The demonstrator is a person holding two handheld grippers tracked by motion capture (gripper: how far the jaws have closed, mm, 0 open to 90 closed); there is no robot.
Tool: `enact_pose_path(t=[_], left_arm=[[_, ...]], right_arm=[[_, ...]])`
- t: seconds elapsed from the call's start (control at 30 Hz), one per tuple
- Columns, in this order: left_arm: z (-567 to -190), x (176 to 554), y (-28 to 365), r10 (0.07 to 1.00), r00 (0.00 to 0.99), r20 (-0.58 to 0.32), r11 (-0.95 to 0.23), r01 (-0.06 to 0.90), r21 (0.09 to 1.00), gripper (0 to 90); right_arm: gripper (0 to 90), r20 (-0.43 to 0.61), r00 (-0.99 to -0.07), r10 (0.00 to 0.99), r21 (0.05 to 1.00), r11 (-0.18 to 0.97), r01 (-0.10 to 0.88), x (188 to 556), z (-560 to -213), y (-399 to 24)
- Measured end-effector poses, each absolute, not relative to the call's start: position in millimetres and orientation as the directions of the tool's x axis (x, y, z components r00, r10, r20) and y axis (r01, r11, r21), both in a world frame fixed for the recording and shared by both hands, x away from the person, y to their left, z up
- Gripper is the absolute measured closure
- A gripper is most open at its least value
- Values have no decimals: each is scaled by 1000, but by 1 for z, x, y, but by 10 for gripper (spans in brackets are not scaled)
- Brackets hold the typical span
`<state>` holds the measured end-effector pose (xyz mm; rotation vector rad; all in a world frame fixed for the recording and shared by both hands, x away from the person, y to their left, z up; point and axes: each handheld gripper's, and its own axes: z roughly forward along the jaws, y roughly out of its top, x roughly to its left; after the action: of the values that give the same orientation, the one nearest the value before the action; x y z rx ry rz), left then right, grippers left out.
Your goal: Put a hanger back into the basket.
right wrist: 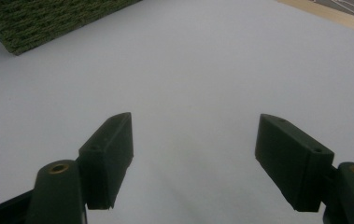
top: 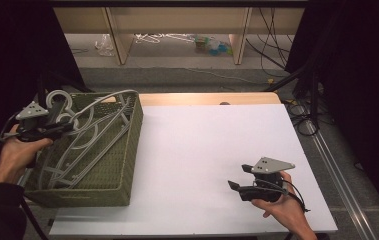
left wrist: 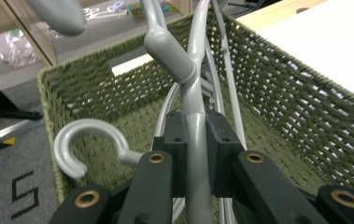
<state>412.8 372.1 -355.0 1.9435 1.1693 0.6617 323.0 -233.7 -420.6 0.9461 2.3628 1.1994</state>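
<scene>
The left gripper (left wrist: 195,154) pinches a grey hanger (left wrist: 194,100) inside the green basket (top: 127,150). Other hangers (top: 84,150) look tangled with it, I think, so they might snag and drag along. The right gripper (top: 240,181) waits wide open above the table (top: 202,140).

Grey hanger (left wrist: 197,140) clamped in left gripper (left wrist: 194,135): lower end running off bottom edge, behind jaws. Second hanger (left wrist: 58,14) above-left of claw getting cut by top edge. Basket (left wrist: 305,107) floor beyond claw lying mostly hidden under hangers. Clutter (top: 209,44) on far floor staying too small to identify.
</scene>
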Motion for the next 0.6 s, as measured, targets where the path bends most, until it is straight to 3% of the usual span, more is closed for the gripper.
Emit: enact_pose_path(t=[0.37, 0.4, 0.53, 0.57, 0.6], left_arm=[[-365, 417, 377, 909, 416, 34, -274, 532, 801, 803], [-363, 416, 381, 895, 442, 64, -323, 541, 777, 803], [-366, 418, 378, 886, 458, 67, -340, 545, 767, 802], [-370, 420, 372, 901, 433, 36, -293, 545, 786, 802], [-369, 421, 374, 883, 463, 74, -354, 554, 753, 801]], right_arm=[[289, 3, -730, 684, 804, 432, 408, 324, -421, -234], [289, 4, -731, 682, 805, 432, 407, 323, -421, -234], [289, 7, -728, 686, 805, 428, 411, 323, -420, -235], [289, 2, -728, 685, 806, 430, 407, 324, -421, -235], [289, 2, -728, 685, 806, 430, 407, 324, -421, -235]])
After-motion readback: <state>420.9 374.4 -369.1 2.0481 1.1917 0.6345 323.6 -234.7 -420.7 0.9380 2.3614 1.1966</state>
